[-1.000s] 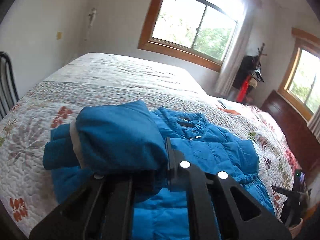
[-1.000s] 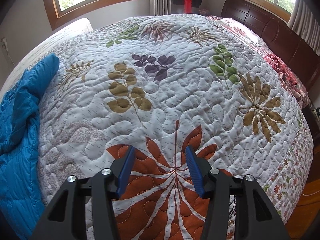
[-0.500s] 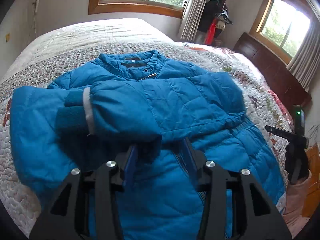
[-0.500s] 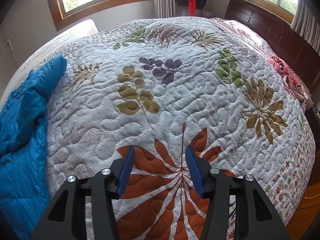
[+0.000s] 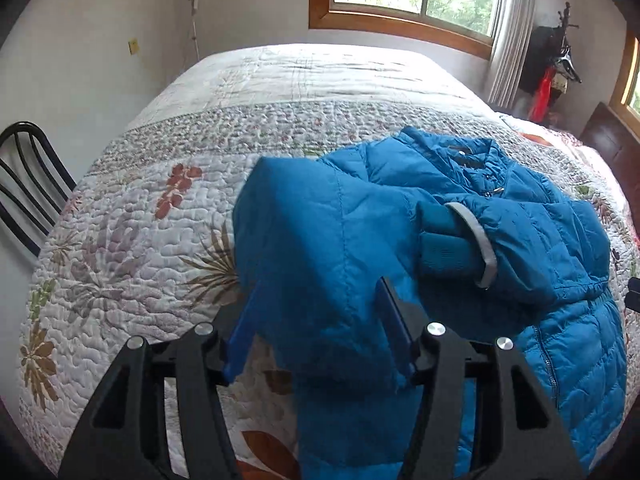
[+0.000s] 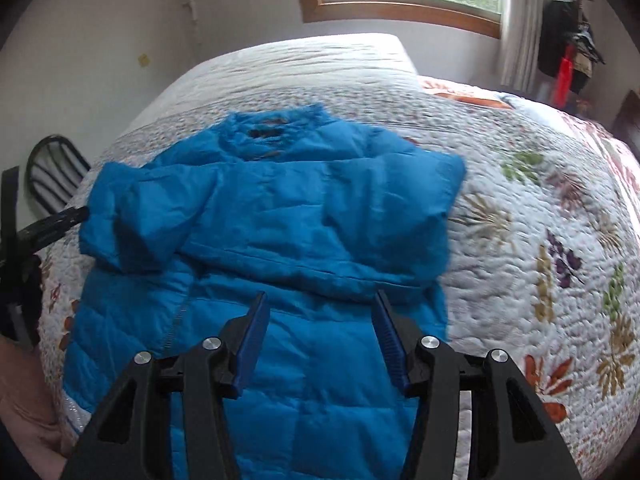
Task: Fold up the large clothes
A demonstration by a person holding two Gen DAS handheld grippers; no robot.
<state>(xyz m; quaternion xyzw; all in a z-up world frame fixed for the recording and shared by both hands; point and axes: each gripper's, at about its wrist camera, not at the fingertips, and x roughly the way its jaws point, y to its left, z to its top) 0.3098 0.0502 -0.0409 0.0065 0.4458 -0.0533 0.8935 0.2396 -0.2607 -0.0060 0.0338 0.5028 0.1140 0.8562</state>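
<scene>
A blue puffer jacket lies front up on the quilted bed, collar toward the window. One sleeve is folded across its chest, grey-trimmed cuff showing. My left gripper is open, its jaws wide apart around the jacket's left shoulder fold, not clamped. In the right wrist view the jacket fills the middle of the bed. My right gripper is open and empty, hovering over the jacket's lower body.
A black metal chair stands at the bed's left side and also shows in the right wrist view. A coat rack with dark clothes stands by the window curtain. The floral quilt stretches right of the jacket.
My left gripper let go of the sleeve, which now lies across the jacket's chest, and moved left to the shoulder. My right gripper swung left from bare quilt to over the jacket.
</scene>
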